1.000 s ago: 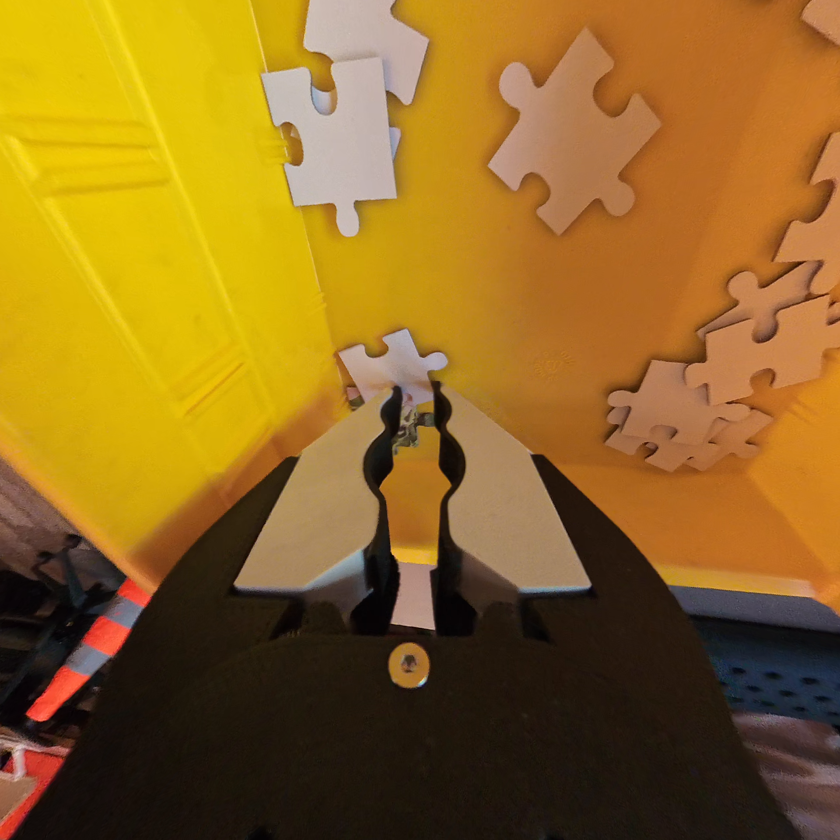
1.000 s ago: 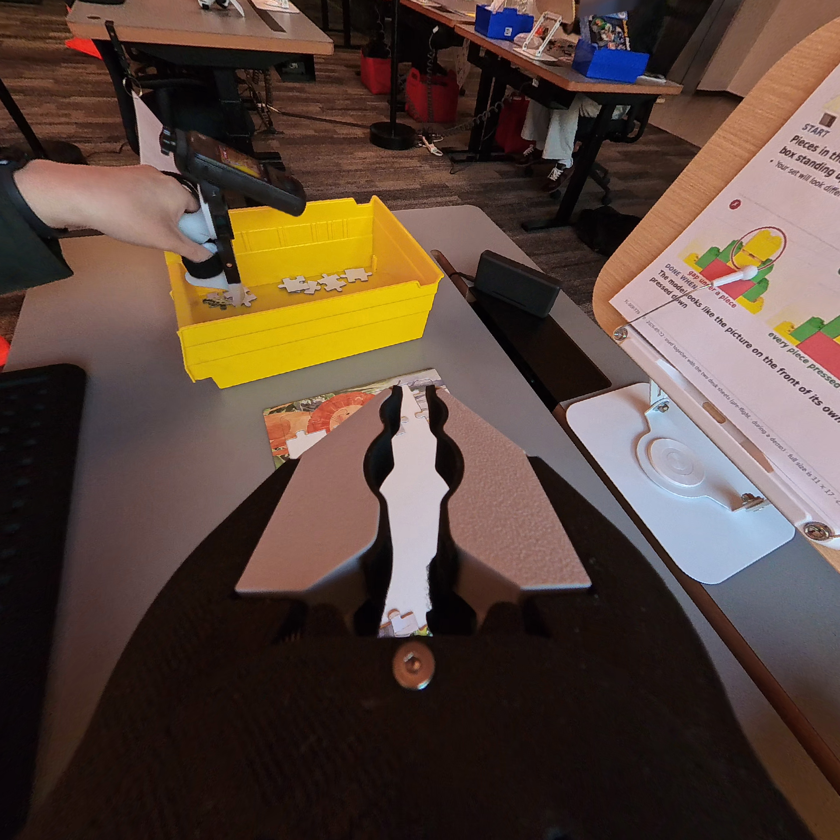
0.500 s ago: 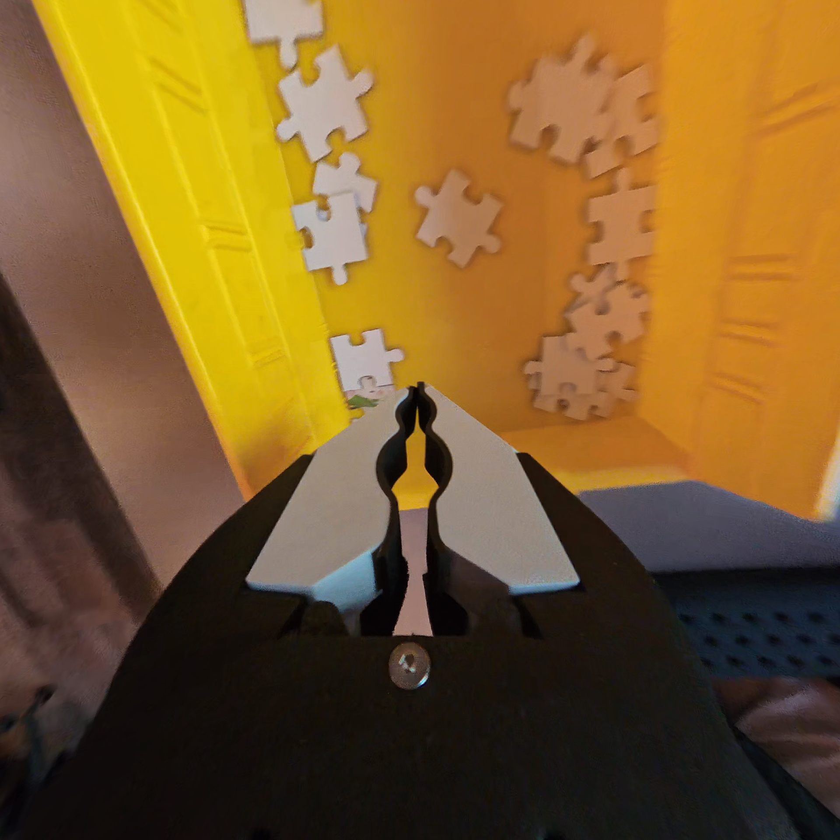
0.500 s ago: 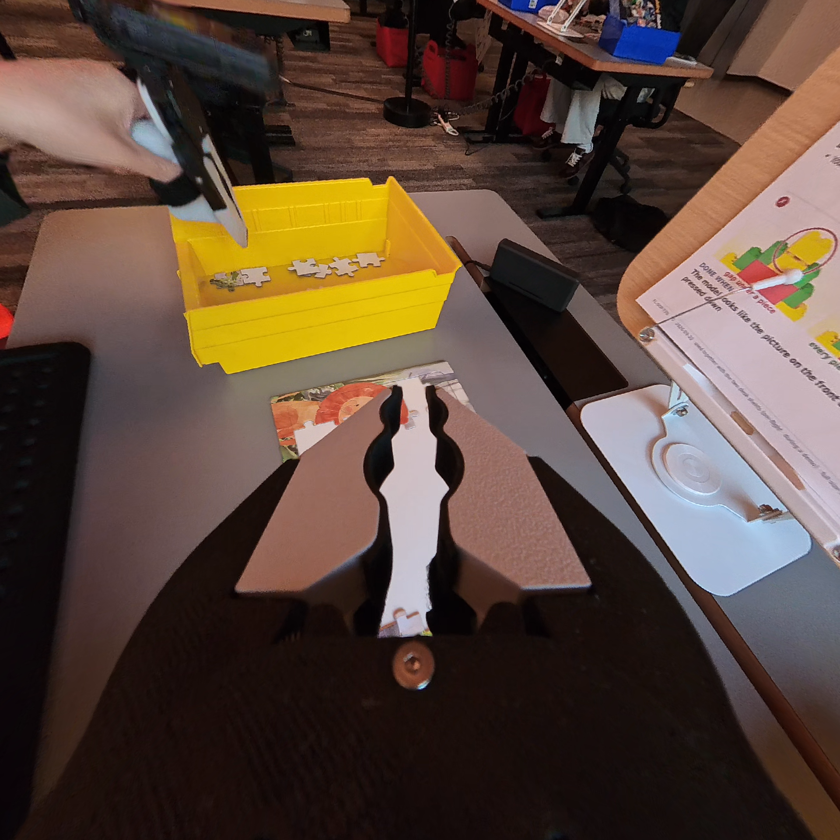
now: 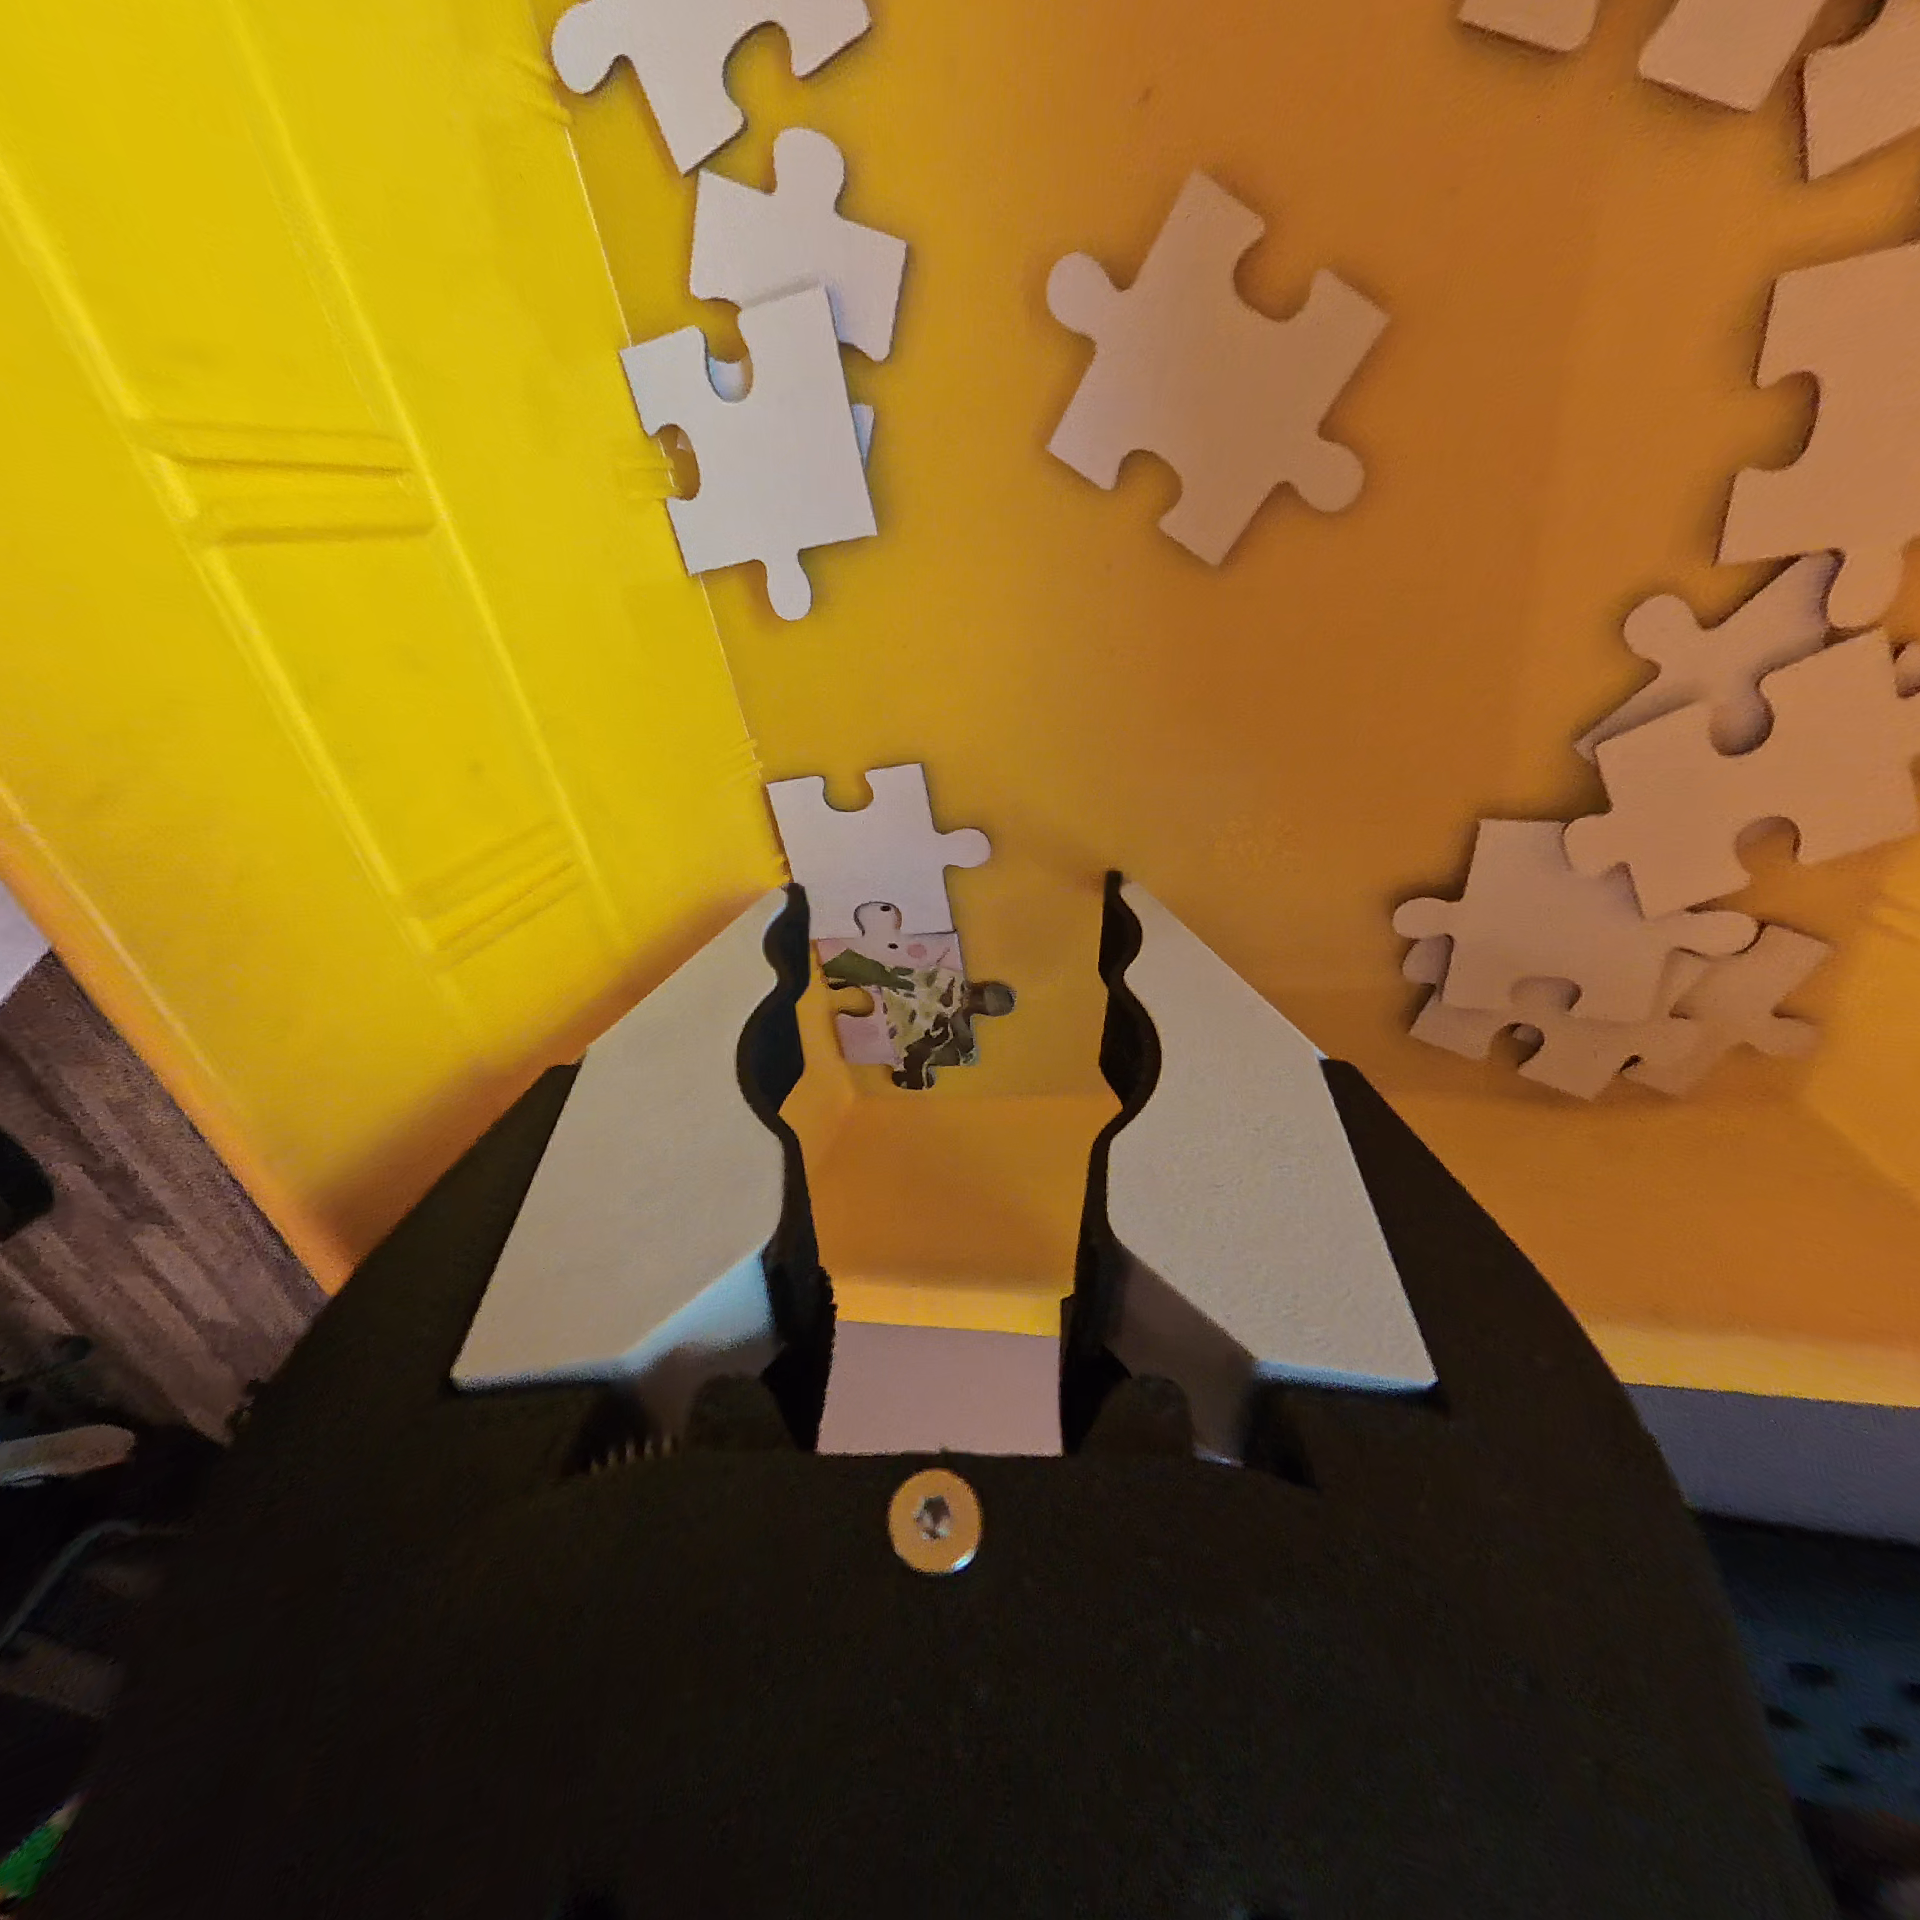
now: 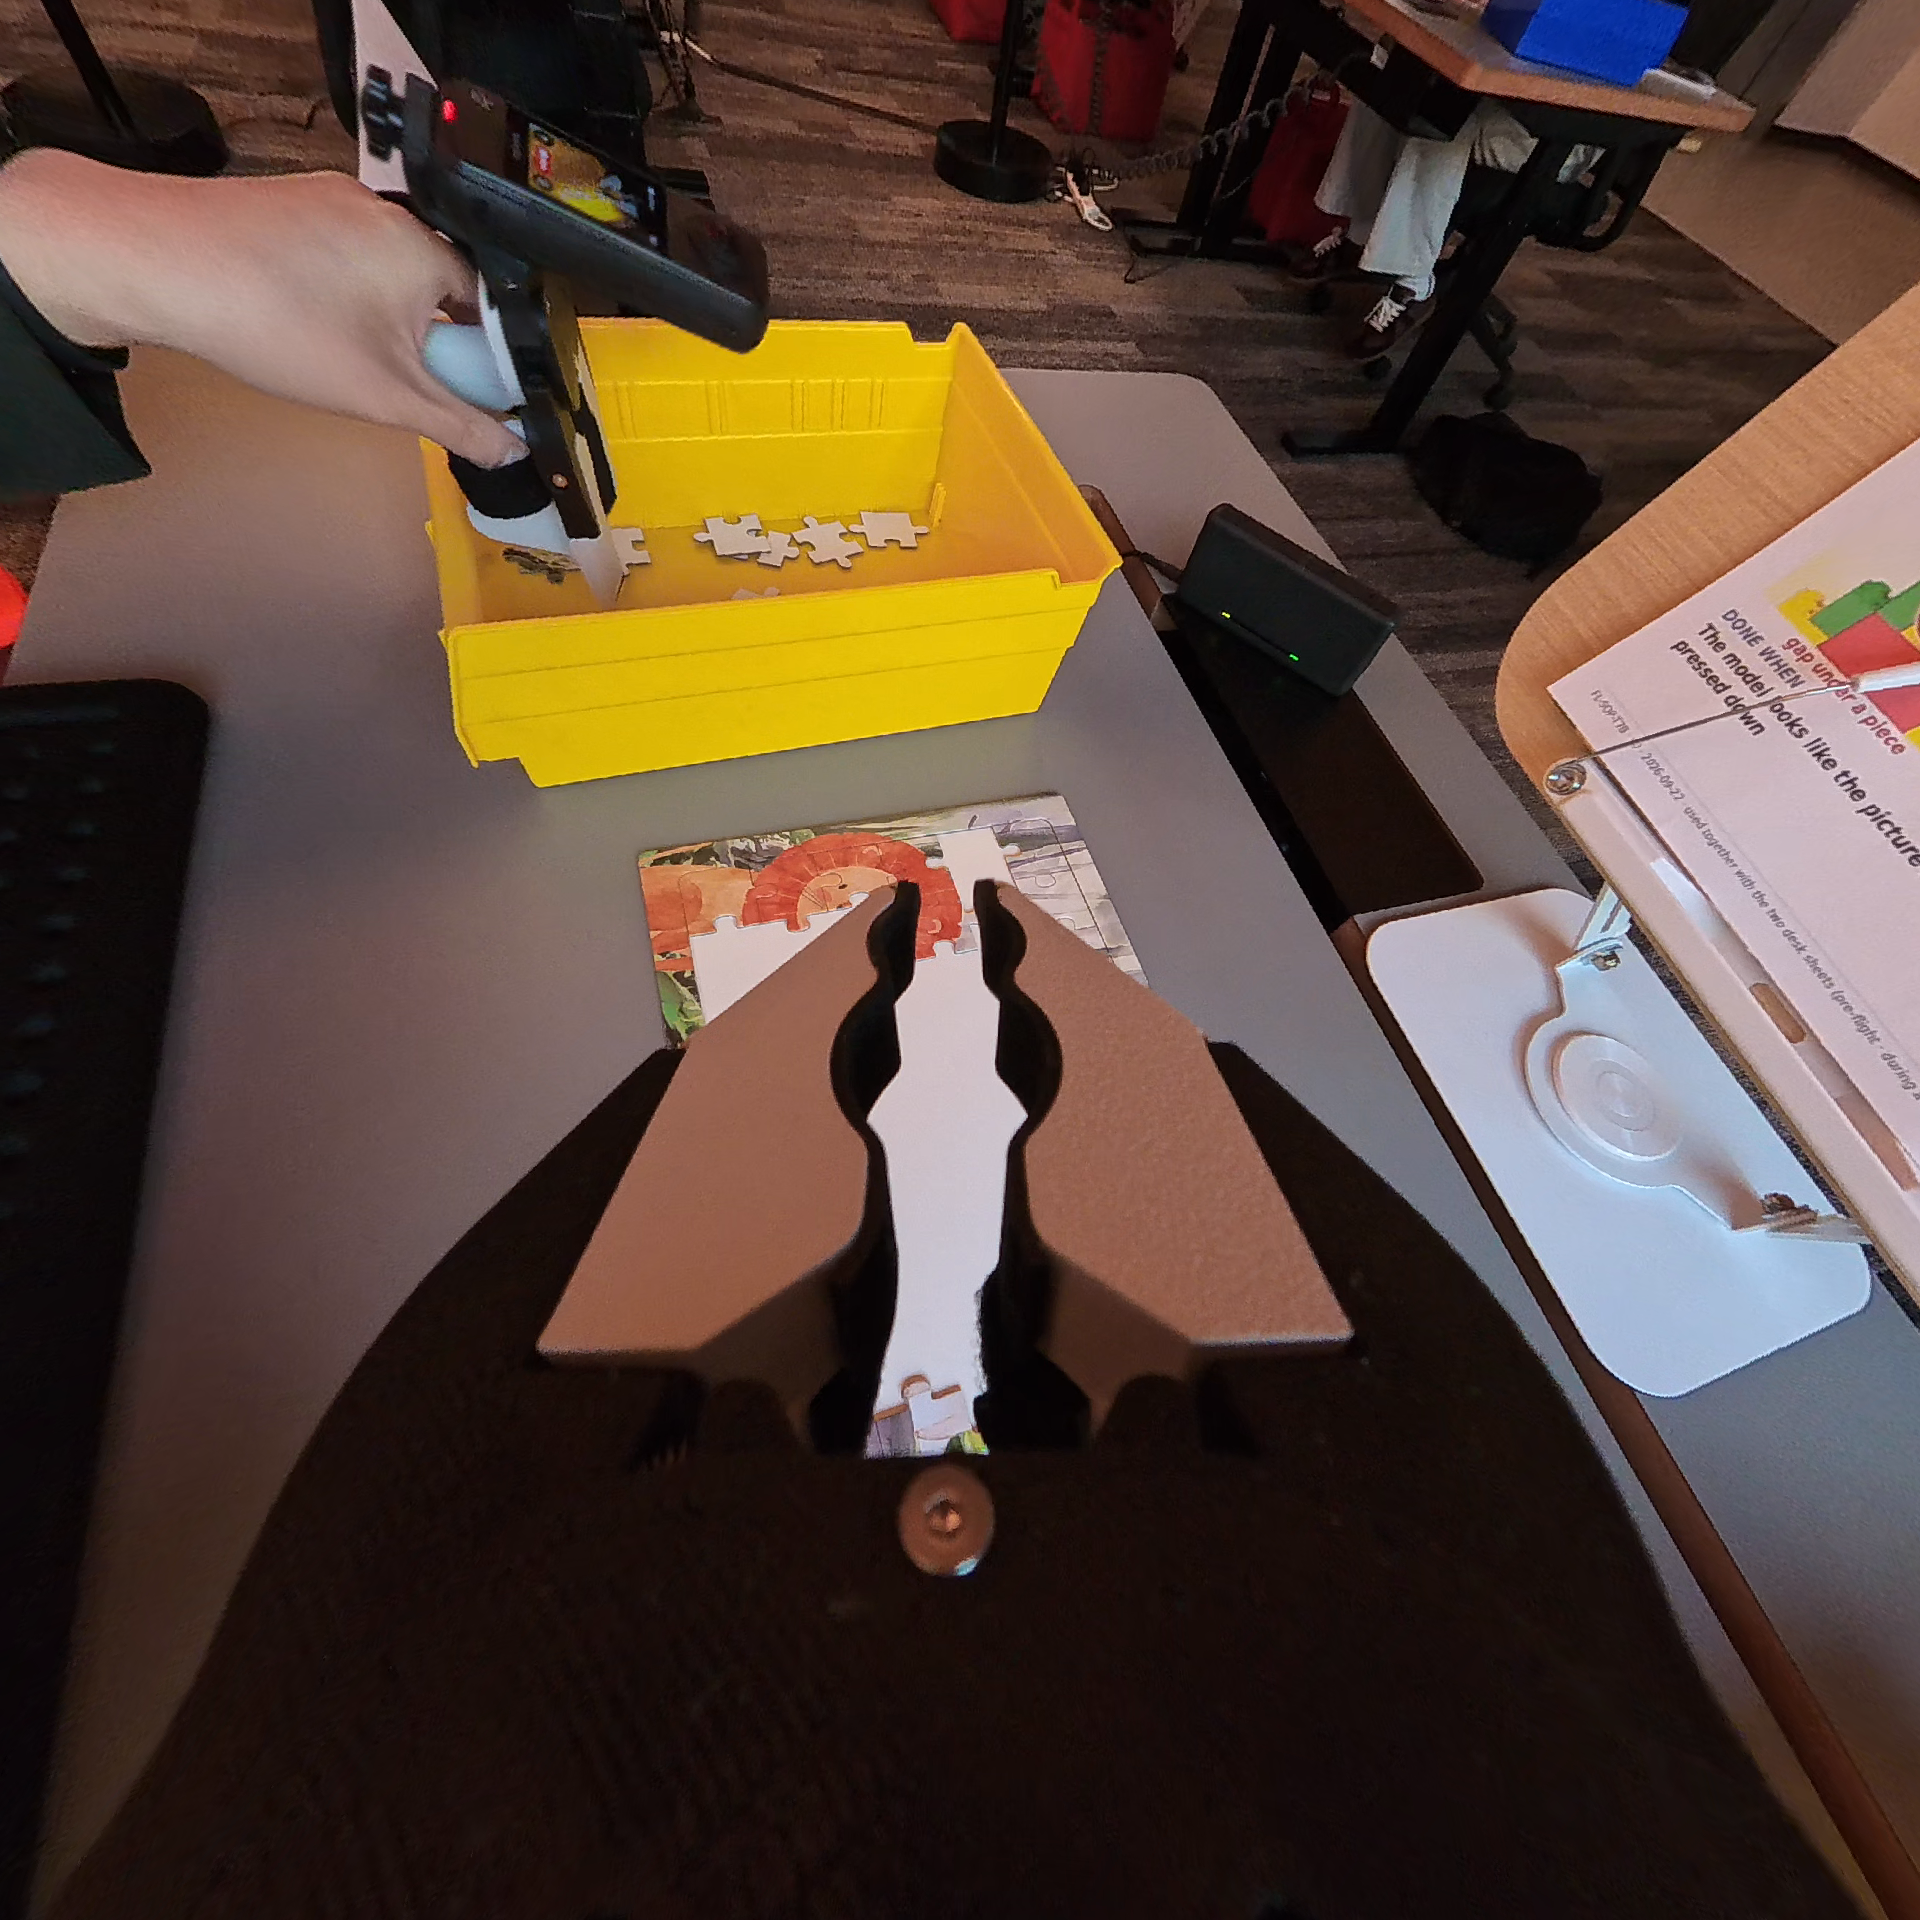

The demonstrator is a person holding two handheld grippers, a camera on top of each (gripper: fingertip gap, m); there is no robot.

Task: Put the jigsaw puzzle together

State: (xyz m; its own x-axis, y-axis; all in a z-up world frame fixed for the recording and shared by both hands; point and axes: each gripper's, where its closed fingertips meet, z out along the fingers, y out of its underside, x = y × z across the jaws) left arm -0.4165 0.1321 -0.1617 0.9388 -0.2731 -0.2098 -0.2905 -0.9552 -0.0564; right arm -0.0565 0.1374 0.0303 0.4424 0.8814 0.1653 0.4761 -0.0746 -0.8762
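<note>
My left gripper point(image 5: 951, 894) is open and empty, low inside the yellow bin point(image 5: 364, 623) near its corner. Between its fingers lies a face-up green-patterned piece point(image 5: 914, 1003), partly under a white face-down piece point(image 5: 873, 842). Several more face-down pieces point(image 5: 1205, 364) lie on the bin floor. In the right wrist view the left gripper point(image 6: 597, 582) dips into the bin point(image 6: 769, 665), held by a hand. My right gripper point(image 6: 940, 888) is narrowly open and empty, hovering over the partly assembled lion puzzle point(image 6: 831, 894) on the grey table.
A black box point(image 6: 1288, 613) sits right of the bin. A white stand base point(image 6: 1621, 1122) and an instruction sheet point(image 6: 1787, 748) on a wooden board are at the right. A black mat point(image 6: 83, 935) lies at the left table edge. The partly assembled lion puzzle point(image 6: 831, 894) is about 20 cm from my left fingertips.
The left gripper closed and lifted out of the bin empty, then came back down and opened over the patterned piece. The right gripper stayed over the puzzle, shifting only slightly.
</note>
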